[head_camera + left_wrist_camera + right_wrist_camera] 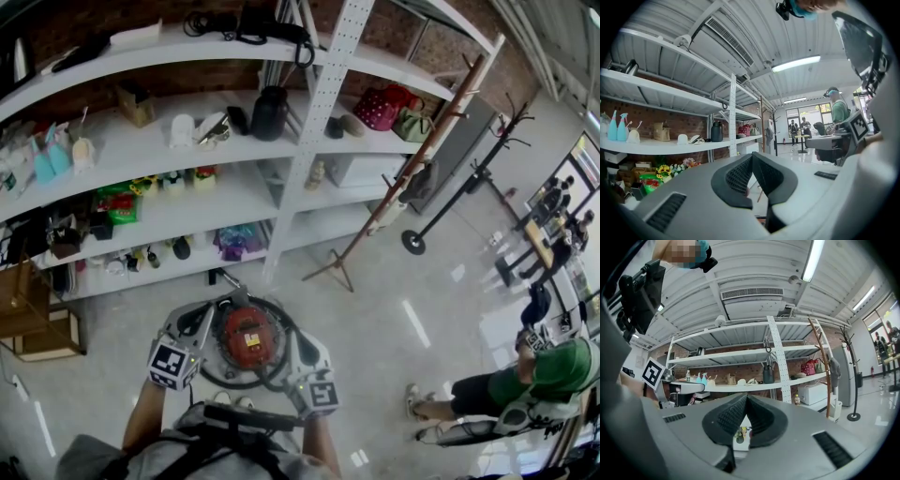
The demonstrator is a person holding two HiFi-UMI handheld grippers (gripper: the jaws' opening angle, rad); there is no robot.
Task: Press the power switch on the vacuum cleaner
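Vacuum cleaner (248, 337) on floor (403, 328) below you, between both tools. Left hand-held gripper (751, 157) and right hand-held gripper (746, 399): jaws closed, empty, facing shelves (740, 386). Switch not discernible; your blind descent risks pressing casing instead.

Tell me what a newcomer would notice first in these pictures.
The red vacuum cleaner on the floor, low in the head view, flanked by the left gripper and right gripper. Behind it, long white shelves crowded with small goods; a person in green at the right edge.
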